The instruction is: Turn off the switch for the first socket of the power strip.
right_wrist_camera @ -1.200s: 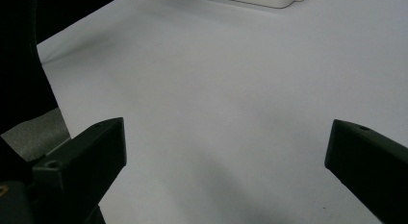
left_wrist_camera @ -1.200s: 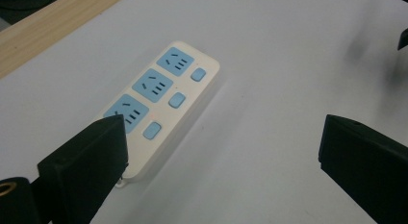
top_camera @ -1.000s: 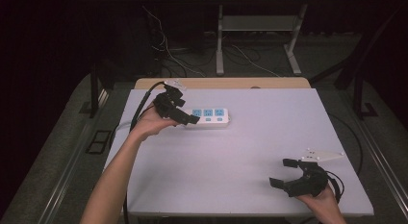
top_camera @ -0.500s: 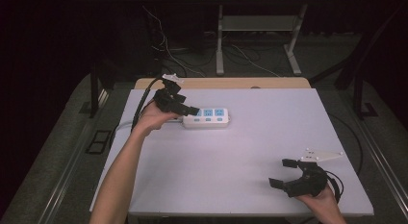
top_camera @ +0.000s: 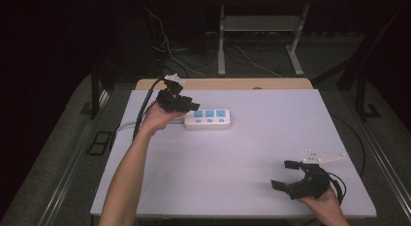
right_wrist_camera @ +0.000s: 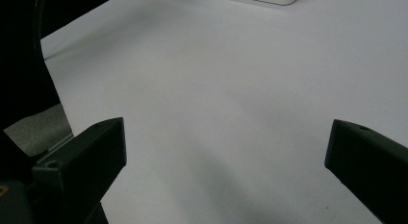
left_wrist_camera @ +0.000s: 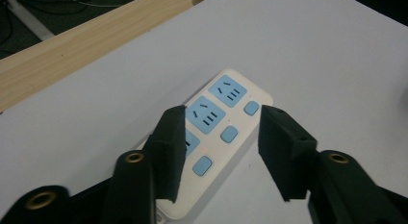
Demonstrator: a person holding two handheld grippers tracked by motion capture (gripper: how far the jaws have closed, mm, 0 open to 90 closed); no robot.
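Bare white table top [top_camera: 242, 158] lies open between both grippers; sole obstacle is the white plastic power strip with blue sockets [top_camera: 209, 119], directly under the left gripper [left_wrist_camera: 219, 137]; right gripper [top_camera: 286, 175] unobstructed ahead.

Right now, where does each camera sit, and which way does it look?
High view: above the near edge, looking forward and down at the table; both forearms, left tool and right tool show.
Left gripper view: rides the left tool, looking down at the power strip; its jaws have just been closing, not yet touching.
Right gripper view: rides the open right tool, looking across the table.
Shared: the power strip.
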